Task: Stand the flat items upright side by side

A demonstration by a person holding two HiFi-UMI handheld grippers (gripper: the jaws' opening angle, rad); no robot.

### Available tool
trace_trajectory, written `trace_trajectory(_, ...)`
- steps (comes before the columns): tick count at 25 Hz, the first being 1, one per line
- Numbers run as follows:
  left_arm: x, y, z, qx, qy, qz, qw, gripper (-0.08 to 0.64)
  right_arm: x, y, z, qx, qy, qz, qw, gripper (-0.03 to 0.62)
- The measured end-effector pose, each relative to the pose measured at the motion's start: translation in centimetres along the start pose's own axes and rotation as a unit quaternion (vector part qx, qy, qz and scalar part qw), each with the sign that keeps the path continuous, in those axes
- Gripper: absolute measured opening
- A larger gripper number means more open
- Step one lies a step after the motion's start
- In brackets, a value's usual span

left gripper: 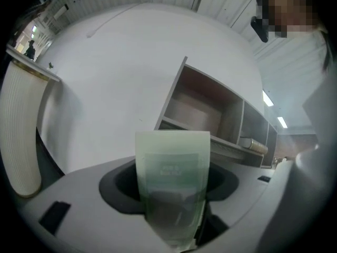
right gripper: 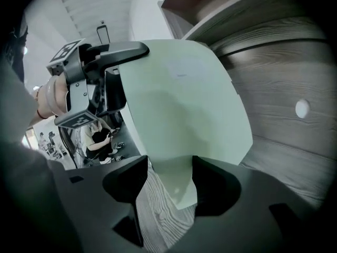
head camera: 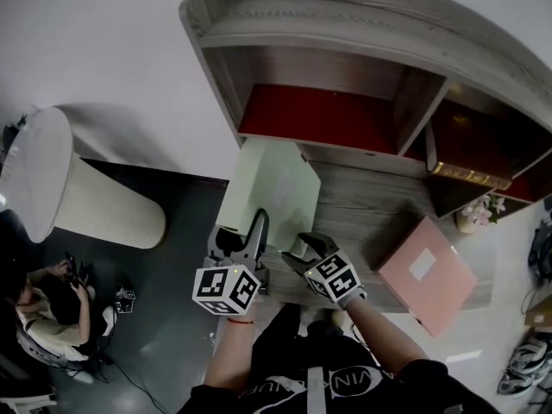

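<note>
1. The pale green flat folder-like item (head camera: pixel 272 184) is at the left end of the grey wood-grain desk top (head camera: pixel 366 210), in front of the leftmost red-backed compartment (head camera: pixel 319 115) of the grey wooden shelf unit (head camera: pixel 345 37). It is raised at a slant, neither flat nor fully upright.
2. The left gripper (head camera: pixel 255 231) is clamped on this green item. In the left gripper view the sheet (left gripper: pixel 172 173) rises straight out from between the jaws, and its top edge covers part of the shelf unit behind it.
3. The right gripper (head camera: pixel 304 250) is just beside the left one, at the item's near corner. Its jaws stand apart. In the right gripper view the green corner (right gripper: pixel 181 183) hangs down into the gap between them with the wood grain showing beside it. I see no squeeze on the sheet, though its right edge runs close along one jaw.
4. That same view shows the left gripper and its marker cube up at the sheet's far left edge, and the sheet bowing a little between the two tools.
5. The pink square flat item (head camera: pixel 427 272) lies flat on the right part of the desk, well apart from the green one – no tool is near it.
6. A book with a gold edge (head camera: pixel 466 175) lies in a right-hand compartment.
7. Off the desk to the left stands a white ribbed round pedestal (head camera: pixel 108 210), and a seated person (head camera: pixel 47 304) is on the dark floor below it.
</note>
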State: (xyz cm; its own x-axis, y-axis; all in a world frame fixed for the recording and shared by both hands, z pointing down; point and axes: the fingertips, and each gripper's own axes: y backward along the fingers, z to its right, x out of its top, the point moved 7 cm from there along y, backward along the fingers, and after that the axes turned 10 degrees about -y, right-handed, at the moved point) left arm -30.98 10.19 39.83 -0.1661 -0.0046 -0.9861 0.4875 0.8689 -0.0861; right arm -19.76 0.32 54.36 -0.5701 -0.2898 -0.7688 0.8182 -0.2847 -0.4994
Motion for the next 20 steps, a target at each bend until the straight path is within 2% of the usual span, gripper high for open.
trace_trajectory(10,1.0,-1.3,-0.1,0.009,-0.075,0.000,0.9972,0.281,1.7,-2.8,0.3,0.024,0.011,-0.005,1.000,0.264)
trace_trajectory(20,1.5,-2.3,0.1,0.035,-0.154,-0.011,0.9874,0.282,2.9,-5.9,0.4,0.058,0.015,-0.007,0.998,0.259)
